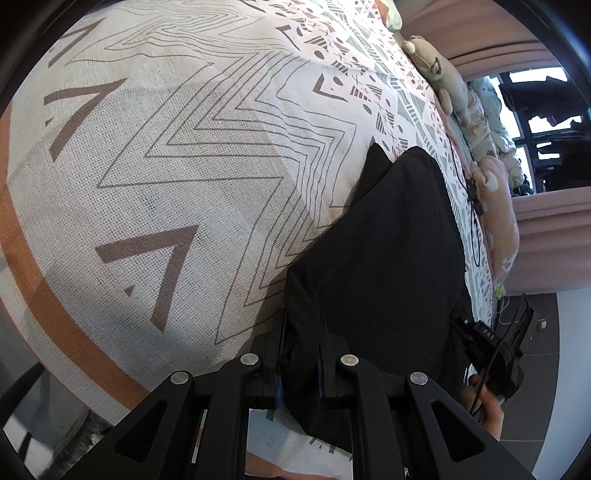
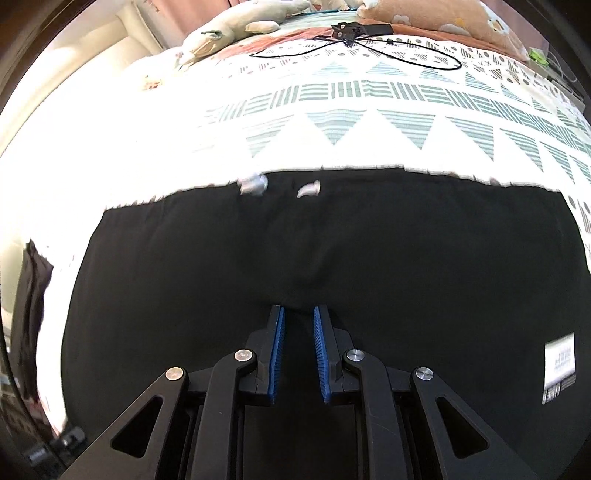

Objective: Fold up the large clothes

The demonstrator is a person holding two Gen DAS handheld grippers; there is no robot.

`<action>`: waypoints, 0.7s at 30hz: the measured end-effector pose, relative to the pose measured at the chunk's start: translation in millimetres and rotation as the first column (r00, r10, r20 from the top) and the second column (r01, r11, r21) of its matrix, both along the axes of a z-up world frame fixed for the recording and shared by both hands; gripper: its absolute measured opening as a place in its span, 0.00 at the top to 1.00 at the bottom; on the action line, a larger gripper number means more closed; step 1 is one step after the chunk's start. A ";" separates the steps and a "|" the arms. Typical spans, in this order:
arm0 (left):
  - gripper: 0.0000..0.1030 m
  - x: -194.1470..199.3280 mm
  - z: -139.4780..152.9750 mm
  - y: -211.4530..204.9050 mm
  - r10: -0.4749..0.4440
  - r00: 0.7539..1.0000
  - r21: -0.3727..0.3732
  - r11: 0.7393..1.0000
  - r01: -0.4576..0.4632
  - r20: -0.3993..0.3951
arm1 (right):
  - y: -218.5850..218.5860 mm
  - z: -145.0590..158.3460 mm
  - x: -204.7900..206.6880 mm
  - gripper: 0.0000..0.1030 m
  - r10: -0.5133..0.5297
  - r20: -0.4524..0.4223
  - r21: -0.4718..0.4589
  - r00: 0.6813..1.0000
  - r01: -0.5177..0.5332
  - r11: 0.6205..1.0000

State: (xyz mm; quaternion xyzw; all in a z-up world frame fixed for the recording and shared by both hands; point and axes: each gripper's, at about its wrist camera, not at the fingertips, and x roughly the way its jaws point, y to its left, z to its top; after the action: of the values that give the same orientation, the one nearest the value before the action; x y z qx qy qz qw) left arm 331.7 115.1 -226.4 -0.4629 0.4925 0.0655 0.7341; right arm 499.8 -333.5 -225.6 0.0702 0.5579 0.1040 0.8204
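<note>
A large black garment (image 2: pixel 332 251) lies spread on the patterned bedspread (image 2: pixel 332 122). Two white cord ends (image 2: pixel 253 184) sit at its far edge, and a white label (image 2: pixel 559 363) shows at its near right. My right gripper (image 2: pixel 298 314) is narrowed onto a small ridge of the black cloth at its tips, with wrinkles running out from there. In the left wrist view the black garment (image 1: pixel 388 240) reaches along the right side, and my left gripper (image 1: pixel 303 325) is shut on a bunched edge of it. The right gripper (image 1: pixel 495 354) shows there too, held by a hand.
Soft toys (image 2: pixel 236 26) and a peach pillow (image 2: pixel 443 18) line the far side of the bed, with a black cable and clip (image 2: pixel 351 31) in front of them. Pink curtains (image 1: pixel 554 229) and a window (image 1: pixel 543 110) stand beyond the bed. The bed's orange-banded edge (image 1: pixel 55 314) curves at the left.
</note>
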 end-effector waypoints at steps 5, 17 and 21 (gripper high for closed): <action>0.88 0.5 -0.4 -0.1 0.006 1.000 0.005 1.000 -0.006 0.001 | -6.5 -3.8 25.4 0.85 -0.015 -0.010 0.032 1.000 0.016 0.999; 0.88 -7.3 6.3 4.3 0.018 0.999 -0.032 0.999 -0.017 0.038 | -19.6 51.2 -30.6 0.85 0.003 0.022 0.121 1.000 -0.006 0.993; 0.88 -8.1 19.2 5.8 -0.004 0.997 -0.041 0.999 0.007 0.078 | -14.8 35.7 -47.0 0.85 0.033 -0.004 0.136 0.999 -0.032 0.990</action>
State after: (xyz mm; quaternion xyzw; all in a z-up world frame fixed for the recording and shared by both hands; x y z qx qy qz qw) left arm 323.6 120.9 -207.2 -0.4787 0.4661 0.0352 0.7432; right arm 452.8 -348.2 -189.9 0.1173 0.5532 0.1549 0.8101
